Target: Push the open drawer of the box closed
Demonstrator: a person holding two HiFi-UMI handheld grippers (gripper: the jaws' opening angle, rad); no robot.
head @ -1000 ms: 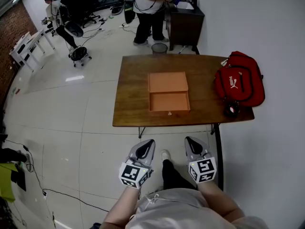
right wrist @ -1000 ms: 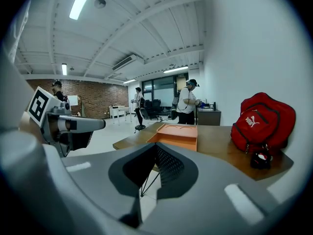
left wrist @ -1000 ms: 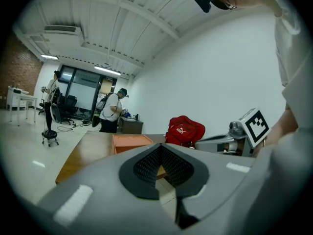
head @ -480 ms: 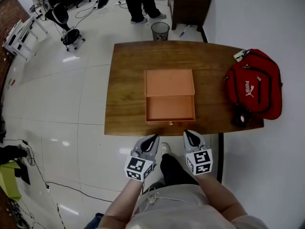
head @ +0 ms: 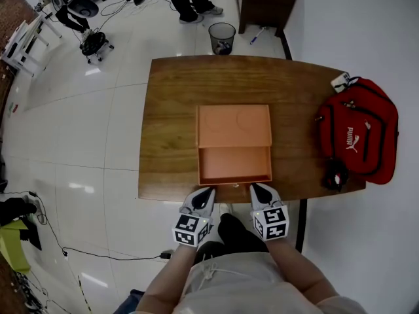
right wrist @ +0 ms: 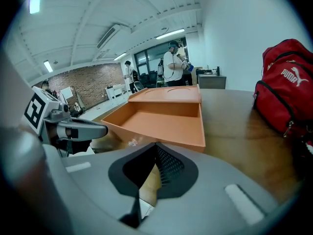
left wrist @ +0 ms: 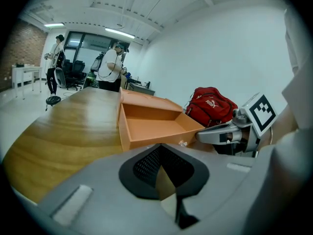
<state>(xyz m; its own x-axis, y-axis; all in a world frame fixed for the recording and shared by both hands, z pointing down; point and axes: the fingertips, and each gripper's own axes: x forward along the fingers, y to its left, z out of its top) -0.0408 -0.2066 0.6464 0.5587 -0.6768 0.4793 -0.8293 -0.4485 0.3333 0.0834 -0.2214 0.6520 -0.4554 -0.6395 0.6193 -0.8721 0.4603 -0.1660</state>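
Right now the orange box sits in the middle of the wooden table. Its drawer is pulled out towards me, empty, with its front panel close to the near table edge.

My left gripper and right gripper hover just off that edge, near the panel but not touching it, one opposite each front corner of the drawer. In both gripper views the jaws are pressed together at the tips with nothing between them. That suits a push, since it gives me two blunt noses instead of forks.

I judge the step in hand to be the approach, with the push itself not yet begun. To do it well, I would bring both tips onto the front panel either side of the small knob, at about mid height. Then I would drive them straight away from me at the same rate.

Uneven pressure could cock the drawer in its sleeve and jam it. The box looks like light card, so it may skate across the wood instead of swallowing the drawer. A slow, level shove should let me see which is happening. If the box slides, one gripper could brace its top while the other pushes.

A red Puma bag lies well off to the right, out of the way.
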